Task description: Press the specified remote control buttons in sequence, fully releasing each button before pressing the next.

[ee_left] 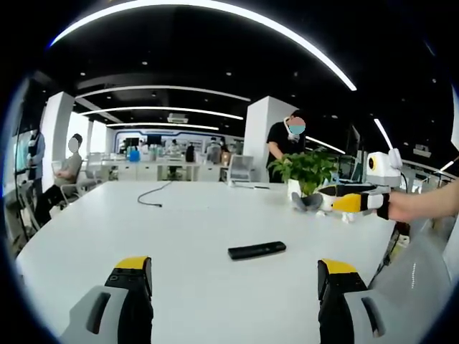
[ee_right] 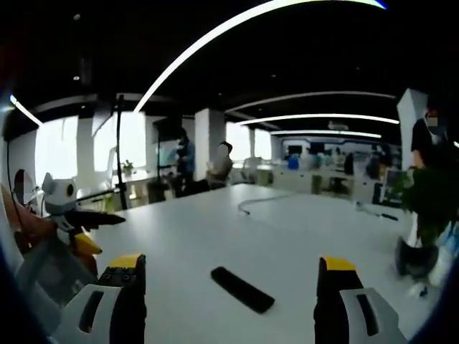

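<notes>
— Left claw (ee_left: 235,276): jaws spread wide, grasping nothing, above the white bench (ee_left: 179,229). Right claw (ee_right: 229,276)?

— Likewise released, empty. Both probably hang back so the remote control (ee_left: 257,250) stays framed.

— Remote: slim black bar, flat on the smooth bench between the jaws, well clear, untouched.

— Seen diagonal here (ee_right: 242,289). Beyond: leafy potted plant (ee_left: 307,172), thin cable (ee_left: 152,195).
</notes>
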{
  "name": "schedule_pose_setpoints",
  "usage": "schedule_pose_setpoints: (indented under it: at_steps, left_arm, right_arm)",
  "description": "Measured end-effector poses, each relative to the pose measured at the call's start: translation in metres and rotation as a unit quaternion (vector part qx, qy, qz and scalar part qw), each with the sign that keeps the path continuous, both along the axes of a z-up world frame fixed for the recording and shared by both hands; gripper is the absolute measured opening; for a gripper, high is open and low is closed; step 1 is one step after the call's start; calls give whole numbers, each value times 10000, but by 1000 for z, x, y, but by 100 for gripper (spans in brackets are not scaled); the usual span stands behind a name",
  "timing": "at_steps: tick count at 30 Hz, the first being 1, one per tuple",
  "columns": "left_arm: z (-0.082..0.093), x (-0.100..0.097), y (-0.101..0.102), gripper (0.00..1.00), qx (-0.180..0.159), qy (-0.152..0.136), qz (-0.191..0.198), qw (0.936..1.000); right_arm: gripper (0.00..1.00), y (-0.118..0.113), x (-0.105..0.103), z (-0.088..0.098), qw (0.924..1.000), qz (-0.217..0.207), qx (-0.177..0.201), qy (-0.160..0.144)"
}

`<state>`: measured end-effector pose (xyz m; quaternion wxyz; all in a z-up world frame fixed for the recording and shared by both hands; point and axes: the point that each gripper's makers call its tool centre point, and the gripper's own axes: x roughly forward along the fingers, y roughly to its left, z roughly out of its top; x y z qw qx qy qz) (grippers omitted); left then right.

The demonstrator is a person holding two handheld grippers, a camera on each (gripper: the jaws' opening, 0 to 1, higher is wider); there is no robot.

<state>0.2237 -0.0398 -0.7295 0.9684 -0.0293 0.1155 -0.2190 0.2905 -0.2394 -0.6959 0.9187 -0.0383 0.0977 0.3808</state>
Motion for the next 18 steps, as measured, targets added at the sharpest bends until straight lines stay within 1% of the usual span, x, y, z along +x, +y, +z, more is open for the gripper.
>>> schedule_pose_setpoints:
  at_steps: [9, 18]
  left_arm:
    - [1, 0, -1, 100, -3, -11, -8, 10000]
    - [0, -1, -1, 100, 1, -3, -31, 10000]
  right_arm:
    - [99, -3, -13, 0, 10000, -37, -39, -3]
    - [98, -8, -23, -2, 9997, -197, 97, 56]
